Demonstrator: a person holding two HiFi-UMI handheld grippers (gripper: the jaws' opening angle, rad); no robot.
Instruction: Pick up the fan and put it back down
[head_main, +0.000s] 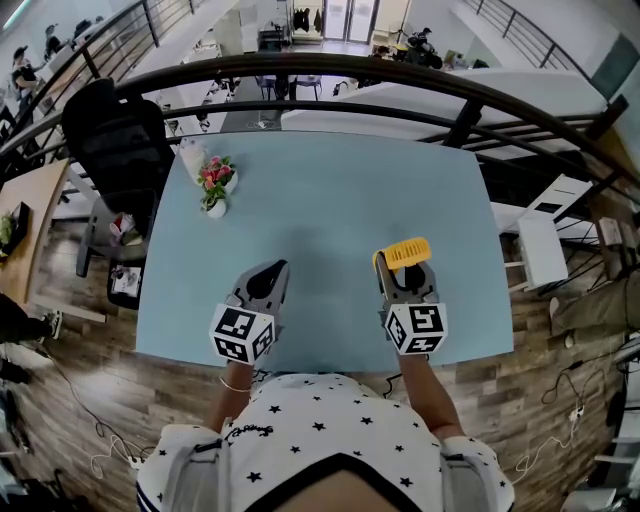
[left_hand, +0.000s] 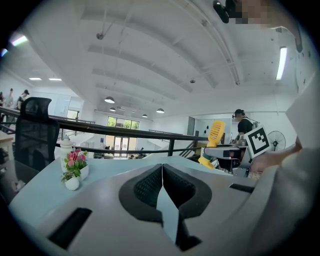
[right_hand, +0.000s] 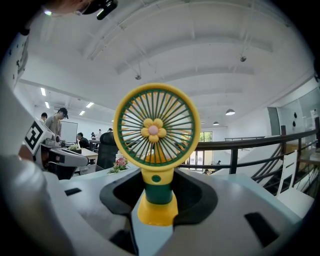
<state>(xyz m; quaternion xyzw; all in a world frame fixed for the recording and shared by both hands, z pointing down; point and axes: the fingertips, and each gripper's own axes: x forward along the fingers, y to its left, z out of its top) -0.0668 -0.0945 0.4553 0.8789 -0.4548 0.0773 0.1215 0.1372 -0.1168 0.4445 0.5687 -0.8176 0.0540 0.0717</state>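
As the head view looks down, table (head_main: 330, 200): pale blue, with a dark railing (head_main: 400, 75) curving along its far side.
Head view, left gripper (head_main: 268, 272): over the near part of the table, left of centre, tips pointing away from the person.
Head view, right gripper (head_main: 405, 278): beside the left one but well apart from it, to the right. The yellow fan (head_main: 405, 252) sits at its tips.
Head view, flower pot (head_main: 215, 188): near the far left corner, well apart from both grippers, with a black office chair (head_main: 120, 140) just past that corner.
Left gripper view, jaws: dark pads meet at the tips with nothing between them. Only a sliver of table shows through the slit lower down.
Left gripper view, fan: off to the right, its grille leaning and its base down at the right gripper's grey jaws. A marker cube (left_hand: 256, 141) is just beside it.
Right gripper view, fan: dead centre and upright — round yellow guard, green spokes, flower hub, green neck, yellow base.
Right gripper view, jaws: partly apart, pads against either side of the fan's neck and base — clamped on it.
Right gripper view, base: cannot tell whether it rests on the table or hangs clear.
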